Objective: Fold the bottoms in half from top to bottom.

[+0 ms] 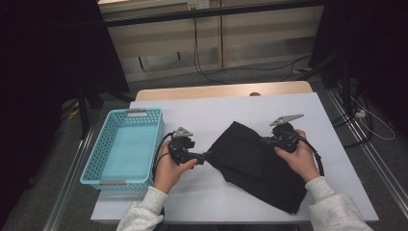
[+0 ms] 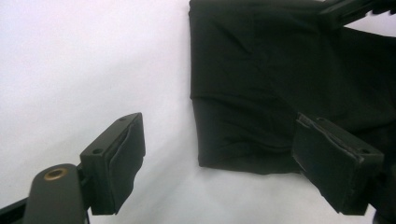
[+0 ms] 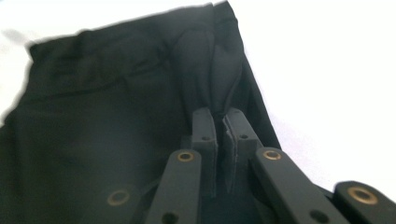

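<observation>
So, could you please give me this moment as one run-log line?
left tool: open, at black garment corner | right tool: pinching a garment fold | blue basket: on table, left of garment

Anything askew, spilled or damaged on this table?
Nothing spilled or damaged. The black cloth lies folded but skewed across the table, and the right gripper pinches up a ridge of it. The basket sits straight at the left edge.

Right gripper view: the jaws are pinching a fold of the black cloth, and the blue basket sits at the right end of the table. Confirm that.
Not quite. The high view shows the blue basket at the table's left end, beside the left gripper. The rest stands: the right gripper is shut on a fold of the black cloth.
</observation>
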Action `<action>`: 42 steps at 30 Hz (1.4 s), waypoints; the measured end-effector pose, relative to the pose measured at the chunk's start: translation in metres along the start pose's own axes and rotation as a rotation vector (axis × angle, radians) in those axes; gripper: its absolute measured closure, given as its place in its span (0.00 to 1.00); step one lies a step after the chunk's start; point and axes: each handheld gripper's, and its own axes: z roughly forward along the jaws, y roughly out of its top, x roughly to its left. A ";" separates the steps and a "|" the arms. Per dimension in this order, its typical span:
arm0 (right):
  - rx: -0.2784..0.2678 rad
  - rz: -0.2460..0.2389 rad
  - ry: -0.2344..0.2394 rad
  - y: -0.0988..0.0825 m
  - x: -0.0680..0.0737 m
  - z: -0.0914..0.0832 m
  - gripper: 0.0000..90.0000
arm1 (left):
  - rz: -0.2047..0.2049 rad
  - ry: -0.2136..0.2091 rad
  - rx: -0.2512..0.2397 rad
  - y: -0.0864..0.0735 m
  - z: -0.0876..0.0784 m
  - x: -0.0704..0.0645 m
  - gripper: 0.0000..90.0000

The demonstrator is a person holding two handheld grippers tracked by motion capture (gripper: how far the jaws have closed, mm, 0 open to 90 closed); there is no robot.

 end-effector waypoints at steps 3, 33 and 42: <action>-0.021 0.015 0.015 0.002 0.000 -0.008 0.94 | -0.006 0.004 -0.011 0.000 0.000 0.000 0.20; -0.011 0.114 0.051 -0.022 -0.008 -0.049 0.94 | 0.009 -0.025 -0.013 0.012 0.012 -0.005 0.19; -0.006 0.126 0.046 -0.033 -0.009 -0.057 0.94 | 0.019 -0.033 -0.007 0.015 0.019 -0.007 0.19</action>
